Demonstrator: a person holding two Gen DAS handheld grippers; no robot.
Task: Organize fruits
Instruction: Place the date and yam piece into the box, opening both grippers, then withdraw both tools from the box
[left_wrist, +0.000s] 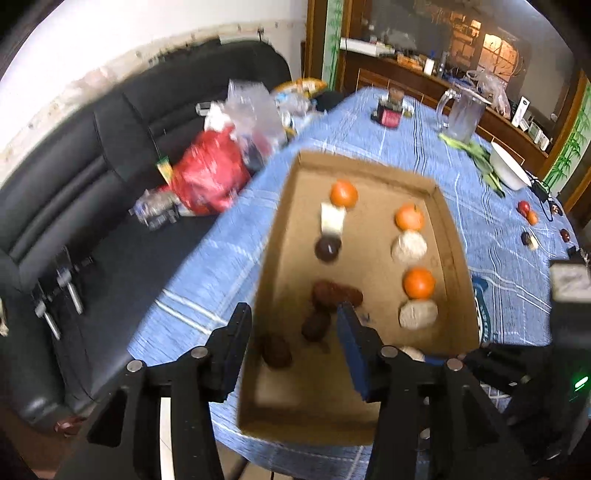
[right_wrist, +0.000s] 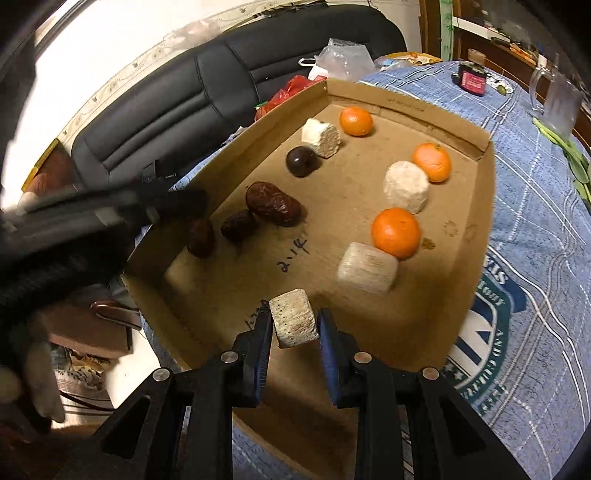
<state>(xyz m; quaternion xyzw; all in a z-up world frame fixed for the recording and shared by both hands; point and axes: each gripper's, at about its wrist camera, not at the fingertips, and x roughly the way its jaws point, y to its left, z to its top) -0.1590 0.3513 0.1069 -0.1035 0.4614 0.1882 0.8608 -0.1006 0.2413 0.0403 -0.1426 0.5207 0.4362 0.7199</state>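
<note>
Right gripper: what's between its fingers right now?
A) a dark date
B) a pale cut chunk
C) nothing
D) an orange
B. In the right wrist view, the right gripper has its fingers on both sides of a pale cut chunk above the cardboard tray.

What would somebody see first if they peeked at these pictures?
Probably the three bright oranges in the cardboard tray, lined up along its right side with pale chunks between them. Next, the right tongs pinching a pale sugarcane-like piece over the tray's near end. Dark wrinkly dates sit on the left.
</note>
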